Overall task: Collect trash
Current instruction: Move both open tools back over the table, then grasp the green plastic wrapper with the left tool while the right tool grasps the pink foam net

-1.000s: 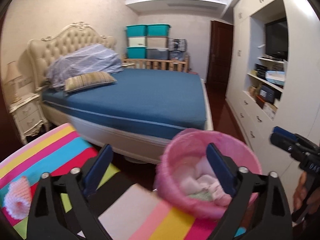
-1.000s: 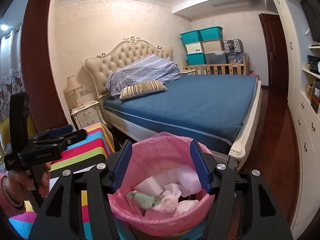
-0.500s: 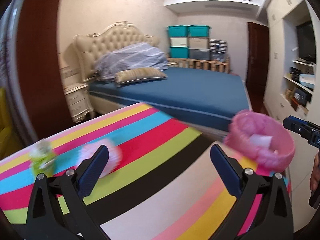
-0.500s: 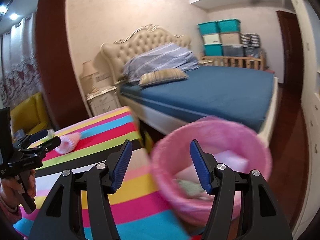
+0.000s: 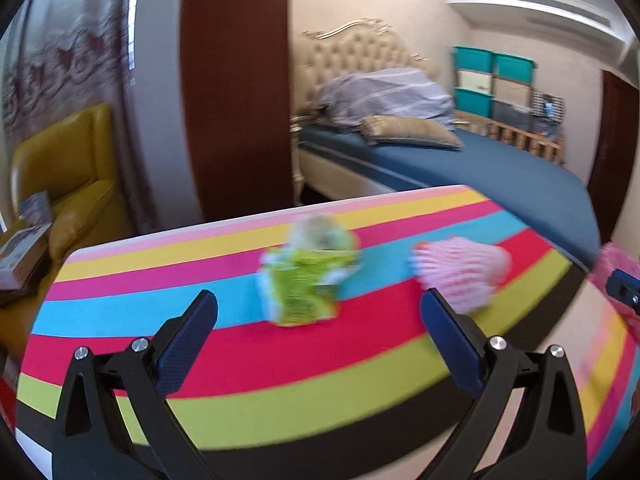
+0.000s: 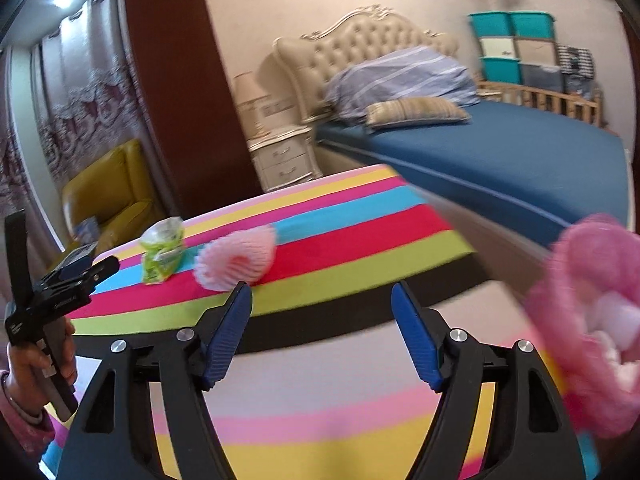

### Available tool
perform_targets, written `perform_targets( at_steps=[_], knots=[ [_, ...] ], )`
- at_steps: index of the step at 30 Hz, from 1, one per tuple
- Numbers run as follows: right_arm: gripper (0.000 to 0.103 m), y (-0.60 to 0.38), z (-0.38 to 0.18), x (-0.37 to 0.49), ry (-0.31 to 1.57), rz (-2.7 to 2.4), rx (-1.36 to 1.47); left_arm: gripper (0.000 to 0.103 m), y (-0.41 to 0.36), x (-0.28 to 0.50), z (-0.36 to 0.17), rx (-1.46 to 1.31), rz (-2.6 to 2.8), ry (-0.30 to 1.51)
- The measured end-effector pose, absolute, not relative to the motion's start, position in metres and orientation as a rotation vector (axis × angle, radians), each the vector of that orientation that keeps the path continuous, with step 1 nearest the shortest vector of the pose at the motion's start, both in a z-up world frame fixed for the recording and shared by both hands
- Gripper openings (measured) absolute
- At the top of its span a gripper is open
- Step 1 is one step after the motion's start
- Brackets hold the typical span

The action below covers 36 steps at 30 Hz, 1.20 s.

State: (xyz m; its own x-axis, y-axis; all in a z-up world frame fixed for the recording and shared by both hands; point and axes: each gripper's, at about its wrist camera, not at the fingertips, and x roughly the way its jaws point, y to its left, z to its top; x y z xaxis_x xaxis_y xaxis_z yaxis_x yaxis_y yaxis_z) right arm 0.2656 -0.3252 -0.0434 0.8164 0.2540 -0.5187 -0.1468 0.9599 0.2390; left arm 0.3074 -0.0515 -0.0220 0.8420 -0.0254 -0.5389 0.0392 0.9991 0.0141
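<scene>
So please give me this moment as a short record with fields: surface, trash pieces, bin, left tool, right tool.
surface: striped table, many colours
trash pieces: green wrapper and pink foam net, both lying on the table, side by side
bin: pink-lined bin at the right edge of the right wrist view, paper scraps inside
left tool: open, nothing between its fingers, pointing toward the green wrapper
right tool: jaws opening, nothing between them, the pink foam net just beyond its left finger
</scene>
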Motion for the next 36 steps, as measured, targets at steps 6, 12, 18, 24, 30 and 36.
perform_targets(
  at_steps=[6,12,18,24,30,36],
  knots=[
    [0.073,-0.278,-0.048,0.316,0.631,0.268,0.182,0.098,-0.023,0.333,-0.03,-0.003,-0.03,0.593],
    [0.084,-0.24,-0.051,0.358,0.673,0.324,0.165,0.098,-0.02,0.348,-0.033,0.026,-0.035,0.613],
    [0.084,-0.237,-0.071,0.39,0.772,0.301,0.198,0.098,-0.019,0.366,-0.039,0.003,-0.054,0.648],
    [0.048,-0.229,-0.068,0.38,0.742,0.346,0.14,0.098,-0.031,0.387,-0.048,-0.007,-0.089,0.696],
    [0.041,-0.232,-0.06,0.359,0.679,0.345,0.121,0.089,-0.038,0.413,-0.057,-0.049,-0.1,0.772],
    [0.041,-0.242,-0.06,0.335,0.673,0.332,0.113,0.051,-0.061,0.403,-0.06,0.015,-0.182,0.775]
  ],
)
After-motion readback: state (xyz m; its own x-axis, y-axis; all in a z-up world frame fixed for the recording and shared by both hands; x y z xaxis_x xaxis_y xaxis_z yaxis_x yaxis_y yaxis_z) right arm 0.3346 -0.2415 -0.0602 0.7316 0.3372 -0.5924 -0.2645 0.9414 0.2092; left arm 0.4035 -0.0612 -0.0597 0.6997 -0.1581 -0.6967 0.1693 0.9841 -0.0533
